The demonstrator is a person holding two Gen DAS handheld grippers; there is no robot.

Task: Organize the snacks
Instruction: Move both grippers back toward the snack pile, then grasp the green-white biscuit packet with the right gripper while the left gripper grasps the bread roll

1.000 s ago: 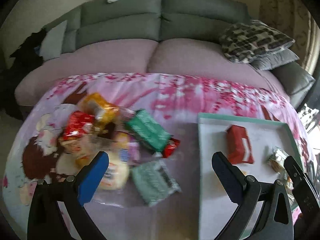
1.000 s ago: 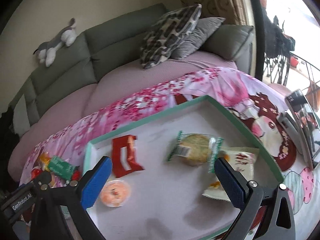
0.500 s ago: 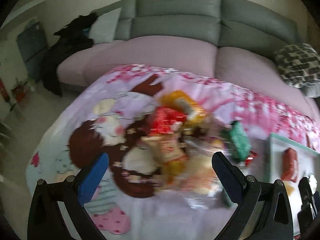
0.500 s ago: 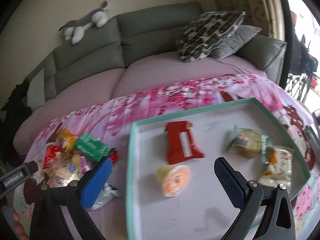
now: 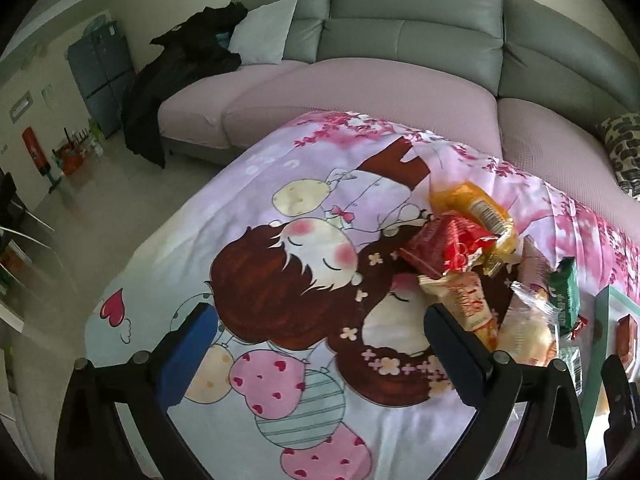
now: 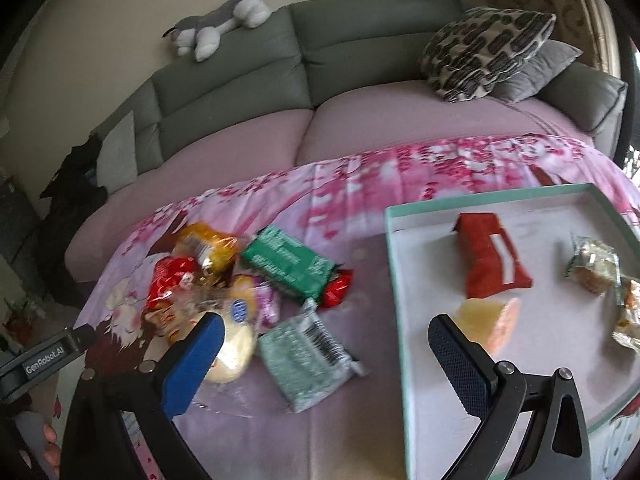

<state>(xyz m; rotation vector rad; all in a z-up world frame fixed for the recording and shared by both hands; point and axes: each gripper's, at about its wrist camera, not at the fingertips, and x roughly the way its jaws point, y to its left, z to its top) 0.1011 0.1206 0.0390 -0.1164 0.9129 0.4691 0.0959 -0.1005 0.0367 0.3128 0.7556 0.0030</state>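
Observation:
A heap of wrapped snacks lies on the pink cartoon cloth: an orange packet [image 6: 208, 250], a red packet [image 6: 170, 280], a green packet [image 6: 290, 262], a grey-green packet [image 6: 308, 358] and a clear-wrapped bun [image 6: 234, 340]. The mint-rimmed tray [image 6: 394, 280] to the right holds a red packet [image 6: 492, 260], an orange-topped cake [image 6: 490, 322] and two wrapped cakes [image 6: 594, 266]. My right gripper [image 6: 324, 354] stands open above the cloth between heap and tray. My left gripper [image 5: 318, 342] is open over bare cloth, left of the red packet [image 5: 448, 246] and orange packet [image 5: 472, 204].
A grey sofa [image 6: 344, 52] with mauve seat covers runs behind the table, carrying a patterned pillow [image 6: 484, 52] and a plush dog [image 6: 220, 28]. Dark clothing [image 5: 176, 76] hangs over its left end. Floor [image 5: 80, 216] drops away beyond the table's left edge.
Both grippers swung left. The left view went from the snacks and tray to the table's left side. The right view slid from the tray to take in the snack heap. Neither took hold of anything.

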